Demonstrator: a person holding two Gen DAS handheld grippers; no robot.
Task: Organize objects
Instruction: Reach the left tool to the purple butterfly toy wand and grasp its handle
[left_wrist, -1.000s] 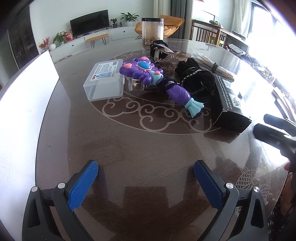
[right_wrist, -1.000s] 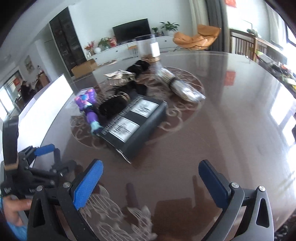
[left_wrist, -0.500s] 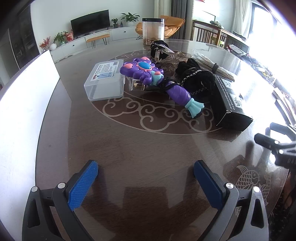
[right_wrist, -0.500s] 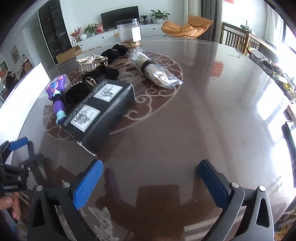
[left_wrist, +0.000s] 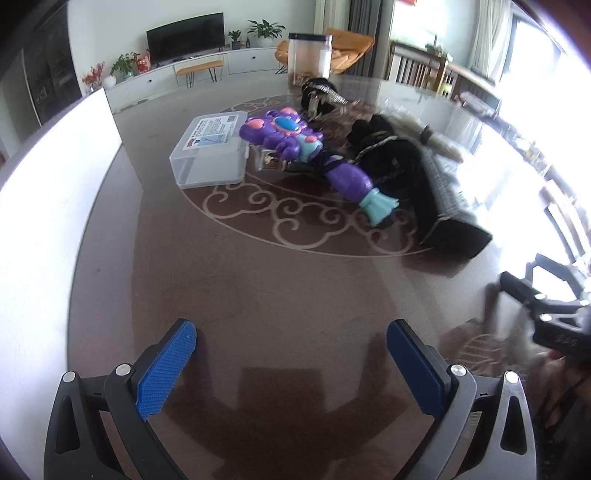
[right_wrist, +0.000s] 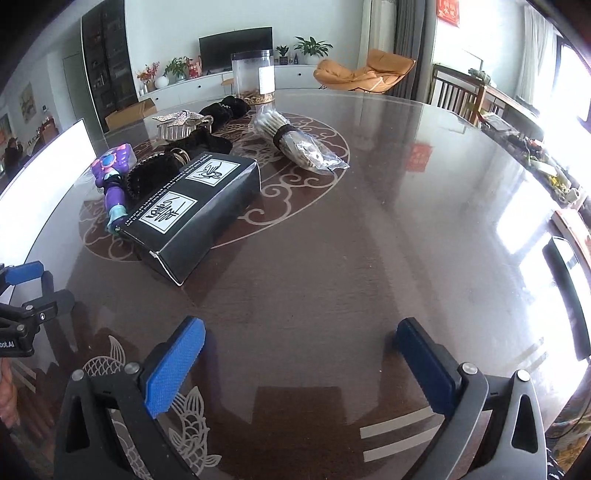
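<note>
Clutter mid-table: black box (right_wrist: 192, 206) touching purple toy (left_wrist: 314, 155) | L gripper (left_wrist: 291, 365) & R gripper (right_wrist: 299, 365) spread wide, empty | risk: grabbing box drags toy, glossy top → slides

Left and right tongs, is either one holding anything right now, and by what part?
Nothing is held. The left tongs and the right tongs are both open over bare brown wooden table, short of the black cardboard box.
</note>
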